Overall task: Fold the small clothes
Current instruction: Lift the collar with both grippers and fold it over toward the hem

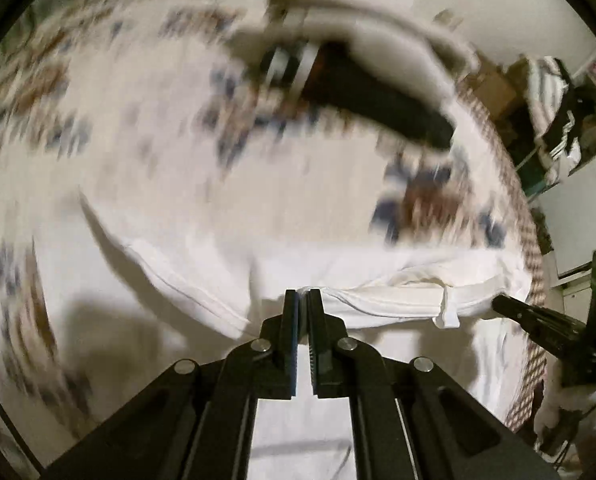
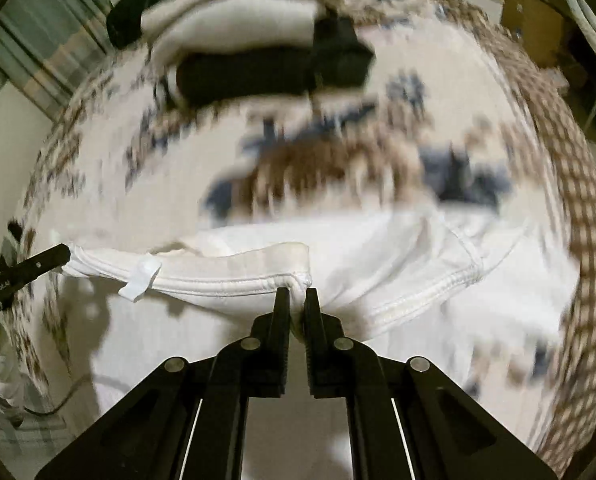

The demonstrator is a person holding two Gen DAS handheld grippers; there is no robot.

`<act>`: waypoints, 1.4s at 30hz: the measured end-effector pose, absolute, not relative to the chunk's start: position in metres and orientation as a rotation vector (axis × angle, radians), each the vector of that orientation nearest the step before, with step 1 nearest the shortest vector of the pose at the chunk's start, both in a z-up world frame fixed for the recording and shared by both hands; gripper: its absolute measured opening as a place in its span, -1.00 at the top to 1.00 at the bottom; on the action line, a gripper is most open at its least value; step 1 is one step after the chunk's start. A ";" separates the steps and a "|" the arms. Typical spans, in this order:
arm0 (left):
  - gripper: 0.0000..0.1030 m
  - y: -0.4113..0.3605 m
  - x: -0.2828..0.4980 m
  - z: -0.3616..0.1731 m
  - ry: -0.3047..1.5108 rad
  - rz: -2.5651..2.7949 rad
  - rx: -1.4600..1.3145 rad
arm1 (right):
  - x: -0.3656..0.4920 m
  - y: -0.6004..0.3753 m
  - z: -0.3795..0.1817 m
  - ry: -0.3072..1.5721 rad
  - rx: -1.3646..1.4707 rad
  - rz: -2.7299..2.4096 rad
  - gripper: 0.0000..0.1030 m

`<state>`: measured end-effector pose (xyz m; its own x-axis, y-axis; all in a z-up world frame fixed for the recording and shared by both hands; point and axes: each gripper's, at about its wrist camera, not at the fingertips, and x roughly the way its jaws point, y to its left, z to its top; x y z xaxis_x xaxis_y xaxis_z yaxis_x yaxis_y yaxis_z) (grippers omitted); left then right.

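A white T-shirt (image 1: 201, 256) hangs between my two grippers above a patterned bedspread (image 1: 109, 92). My left gripper (image 1: 302, 294) is shut on the shirt's neckband at one end. My right gripper (image 2: 296, 294) is shut on the neckband (image 2: 225, 276) at the other end, with a white label (image 2: 141, 274) hanging from it. The right gripper's fingertips (image 1: 514, 308) show at the right of the left wrist view. The left gripper's fingertips (image 2: 53, 258) show at the left of the right wrist view. Both views are blurred by motion.
A pile of folded clothes, white (image 2: 237, 28) over black (image 2: 257, 72), lies on the far side of the bedspread (image 2: 438, 92); it also shows in the left wrist view (image 1: 378, 80). Furniture and striped fabric (image 1: 550, 92) stand beyond the bed's right edge.
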<state>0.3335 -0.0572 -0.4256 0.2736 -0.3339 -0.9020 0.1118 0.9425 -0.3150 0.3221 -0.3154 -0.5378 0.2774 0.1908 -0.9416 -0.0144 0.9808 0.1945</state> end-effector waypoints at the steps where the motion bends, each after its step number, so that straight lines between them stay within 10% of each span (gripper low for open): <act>1: 0.95 -0.054 0.322 -0.438 1.298 -0.287 -0.205 | 0.310 -0.315 -0.544 1.308 0.163 0.136 0.86; 6: 0.94 -0.041 0.285 -0.480 1.431 -0.233 -0.239 | 0.268 -0.318 -0.587 1.450 0.145 0.116 0.80; 12: 0.83 -0.012 0.260 -0.461 1.451 -0.125 -0.373 | 0.250 -0.343 -0.575 1.484 0.236 0.007 0.23; 16: -0.02 -0.010 0.264 -0.444 1.362 -0.085 -0.435 | 0.249 -0.353 -0.549 1.385 0.329 -0.030 0.21; 26: -0.03 -0.058 0.282 -0.504 1.422 -0.042 -0.234 | 0.250 -0.353 -0.599 1.487 0.404 -0.060 0.19; 42: -0.03 -0.112 0.293 -0.460 1.374 -0.140 -0.188 | 0.239 -0.528 -0.548 0.964 1.152 -0.398 -0.13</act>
<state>0.2934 -0.1125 -0.4599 0.1908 -0.2085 -0.9592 -0.0109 0.9767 -0.2145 0.2392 -0.5283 -0.5482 0.5573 0.1964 -0.8068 0.7081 0.3949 0.5853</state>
